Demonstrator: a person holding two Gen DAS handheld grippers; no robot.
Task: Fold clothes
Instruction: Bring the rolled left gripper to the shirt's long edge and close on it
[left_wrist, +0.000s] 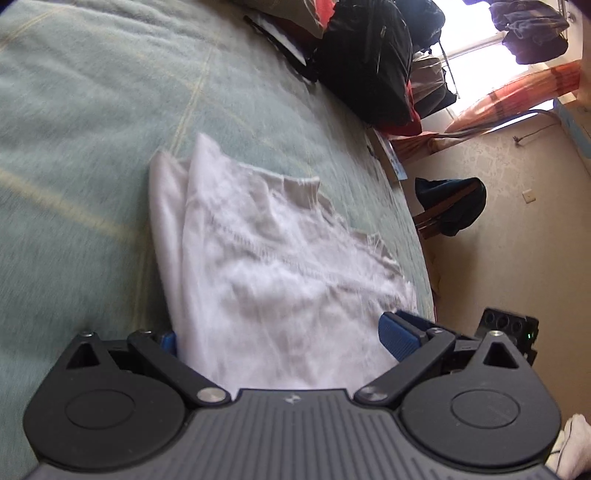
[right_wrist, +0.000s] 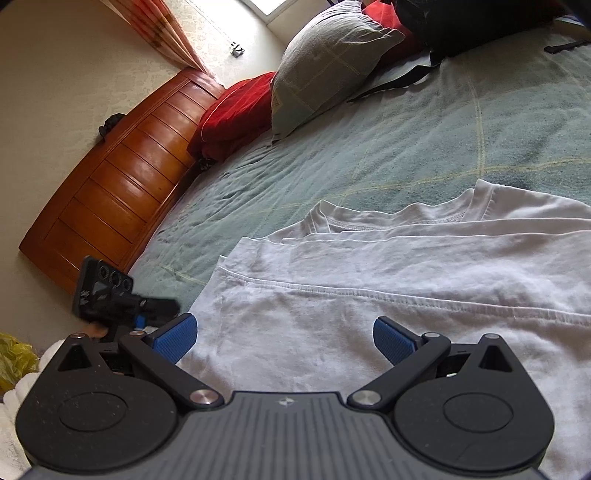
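A white T-shirt (left_wrist: 266, 266) lies partly folded on the green bedspread (left_wrist: 81, 122). In the left wrist view, blurred by motion, my left gripper (left_wrist: 282, 338) is open, its blue pads (left_wrist: 397, 338) spread wide with the shirt's near end lying between them. The right wrist view shows the same T-shirt (right_wrist: 406, 295) with its collar at the far side and a stitched hem running across. My right gripper (right_wrist: 284, 338) hangs open just over the shirt's near part, holding nothing. The other gripper's body (right_wrist: 110, 295) shows at the left, off the bed's edge.
A grey-green pillow (right_wrist: 328, 62) and a red pillow (right_wrist: 236, 110) lie at the head of the bed by the wooden headboard (right_wrist: 118, 184). A black bag (left_wrist: 369, 62) sits on the bed's far side. A chair with dark clothes (left_wrist: 454, 206) stands on the floor.
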